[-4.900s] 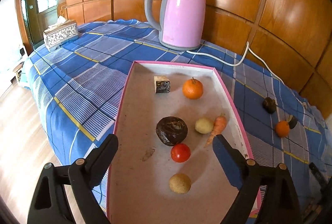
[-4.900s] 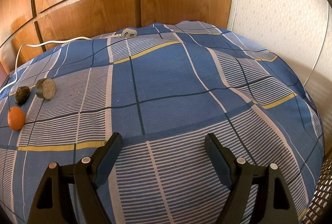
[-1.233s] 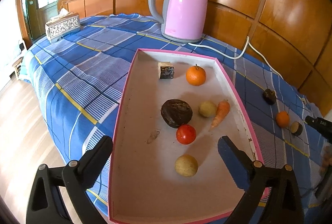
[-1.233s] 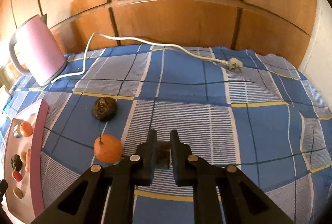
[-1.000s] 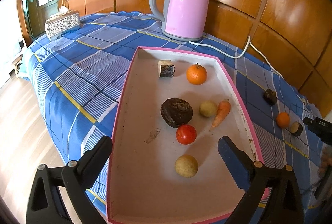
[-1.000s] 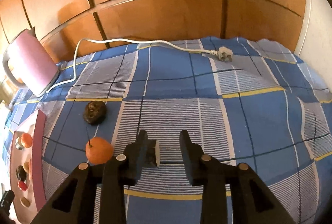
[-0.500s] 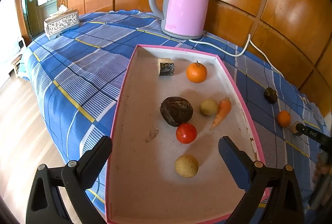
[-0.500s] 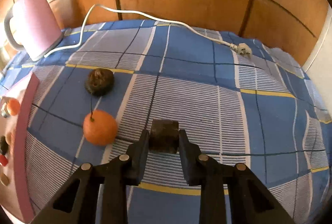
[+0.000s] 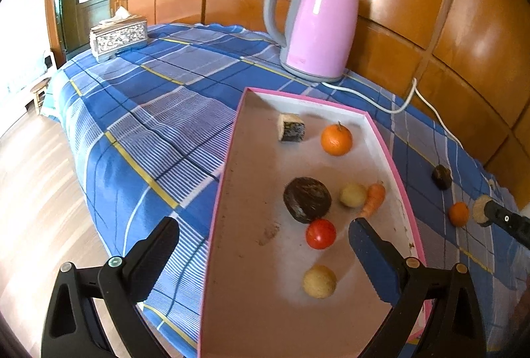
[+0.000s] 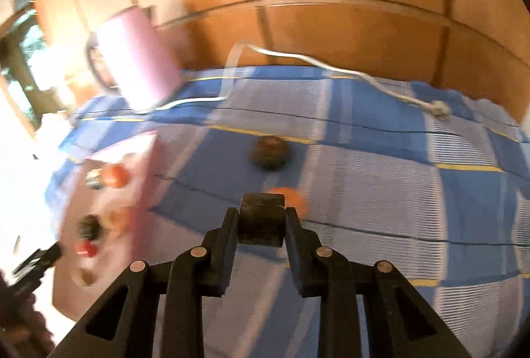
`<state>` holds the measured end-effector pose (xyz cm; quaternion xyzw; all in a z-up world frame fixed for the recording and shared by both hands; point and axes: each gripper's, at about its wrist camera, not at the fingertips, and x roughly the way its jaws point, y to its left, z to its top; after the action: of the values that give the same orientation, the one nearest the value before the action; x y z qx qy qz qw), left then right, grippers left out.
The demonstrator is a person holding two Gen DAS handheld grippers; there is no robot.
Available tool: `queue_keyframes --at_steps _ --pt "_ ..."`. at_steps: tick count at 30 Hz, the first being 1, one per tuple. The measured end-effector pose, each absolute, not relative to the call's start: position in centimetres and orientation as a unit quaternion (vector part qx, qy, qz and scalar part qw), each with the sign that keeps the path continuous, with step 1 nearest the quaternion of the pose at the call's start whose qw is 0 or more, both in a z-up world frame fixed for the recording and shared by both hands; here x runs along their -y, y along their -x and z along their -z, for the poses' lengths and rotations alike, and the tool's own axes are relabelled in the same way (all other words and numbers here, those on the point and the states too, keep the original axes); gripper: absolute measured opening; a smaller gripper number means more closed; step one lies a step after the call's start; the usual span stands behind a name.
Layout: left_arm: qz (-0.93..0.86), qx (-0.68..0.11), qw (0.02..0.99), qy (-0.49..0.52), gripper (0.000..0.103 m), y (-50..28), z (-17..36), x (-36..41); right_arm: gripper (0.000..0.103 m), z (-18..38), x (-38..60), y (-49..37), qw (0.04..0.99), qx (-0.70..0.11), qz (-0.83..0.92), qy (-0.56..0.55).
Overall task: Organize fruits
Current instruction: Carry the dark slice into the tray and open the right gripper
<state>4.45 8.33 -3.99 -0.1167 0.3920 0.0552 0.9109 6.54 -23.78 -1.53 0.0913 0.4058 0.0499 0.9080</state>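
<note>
Tray [image 9: 228, 159] on table held 7 items. Right claw [image 10: 261, 222] clamped on dark stub [image 10: 262, 219], off cloth. Still outside: orange [image 9: 458, 214], dark lump [image 9: 441, 176]. Left claw [image 9: 261, 245] spread wide, empty, over tray. Only left view showed stub's pale cut end; right view blurred.

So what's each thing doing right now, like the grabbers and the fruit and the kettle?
right gripper: shut on the dark chunk, lifted off the cloth
left gripper: open, empty, above the tray
tray: holding seven pieces
small orange: lying on the cloth, outside the tray
dark lump: lying on the cloth, outside the tray
kettle: upright, lid shut
plug: unplugged, on the cloth
</note>
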Motion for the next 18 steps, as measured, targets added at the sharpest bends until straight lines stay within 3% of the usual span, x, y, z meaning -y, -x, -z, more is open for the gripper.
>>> queue_keyframes --at_steps 7,18 --pt "-0.077 -0.39 0.909 0.128 0.103 -4.6 3.9 -9.7 0.027 0.3 15.9 -6.7 0.89 -0.413 -0.179 -0.068" --pt "-0.081 -0.397 0.904 0.135 0.103 -4.7 4.4 -10.1 0.028 0.8 9.6 -7.1 0.873 -0.431 -0.224 -0.036"
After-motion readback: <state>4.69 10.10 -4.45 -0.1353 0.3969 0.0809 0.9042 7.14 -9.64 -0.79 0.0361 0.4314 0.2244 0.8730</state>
